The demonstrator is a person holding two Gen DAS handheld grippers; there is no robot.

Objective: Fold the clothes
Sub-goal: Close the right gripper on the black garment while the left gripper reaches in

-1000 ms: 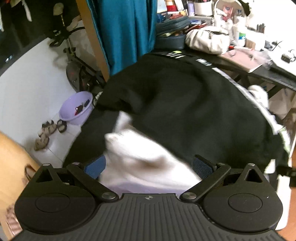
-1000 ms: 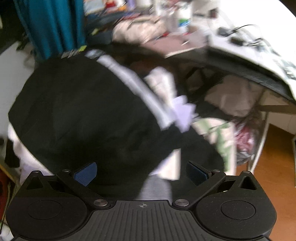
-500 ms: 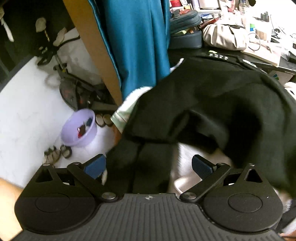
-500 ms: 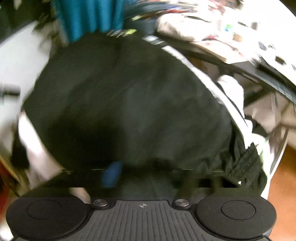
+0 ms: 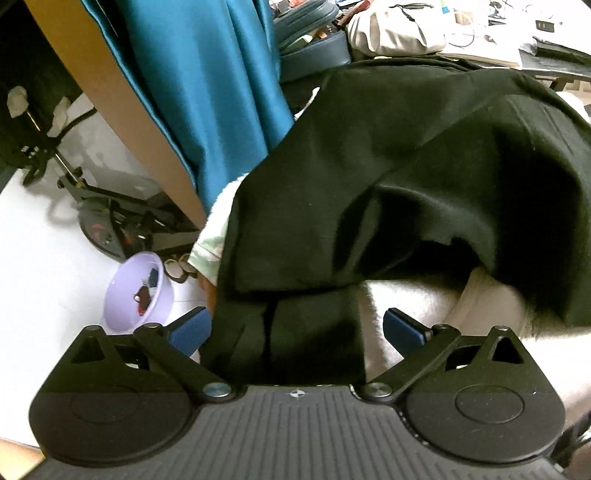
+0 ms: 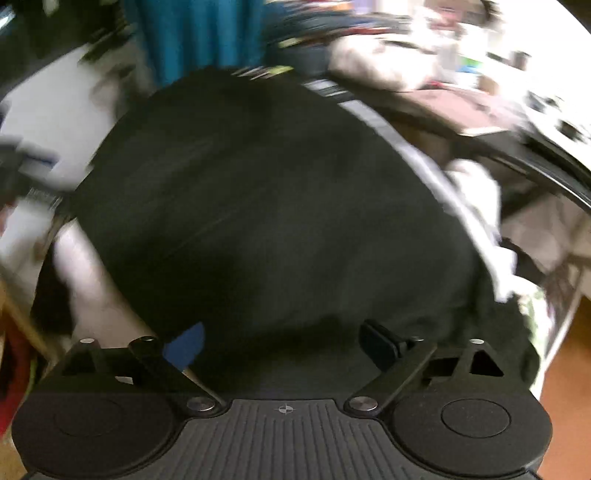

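Note:
A black garment [image 5: 388, 155] lies spread over a pale padded surface [image 5: 424, 302], one edge folded back on itself. My left gripper [image 5: 297, 328] is open, its blue pads either side of a hanging black flap. In the right wrist view, which is motion-blurred, the same black garment [image 6: 266, 206] with a white side stripe [image 6: 413, 155] fills the middle. My right gripper [image 6: 282, 343] is open over its near edge, nothing held.
A teal curtain [image 5: 207, 85] and wooden board [image 5: 110, 96] stand at left. A lilac basin [image 5: 136, 291] and an exercise bike base [image 5: 110, 218] sit on the white floor. A cluttered desk [image 5: 480, 33] lies behind, with bags and papers.
The right gripper, which looked shut half a second ago, has opened. The left view shifted left and closer, the black flap now between its fingers. The garment was flipped over the white surface.

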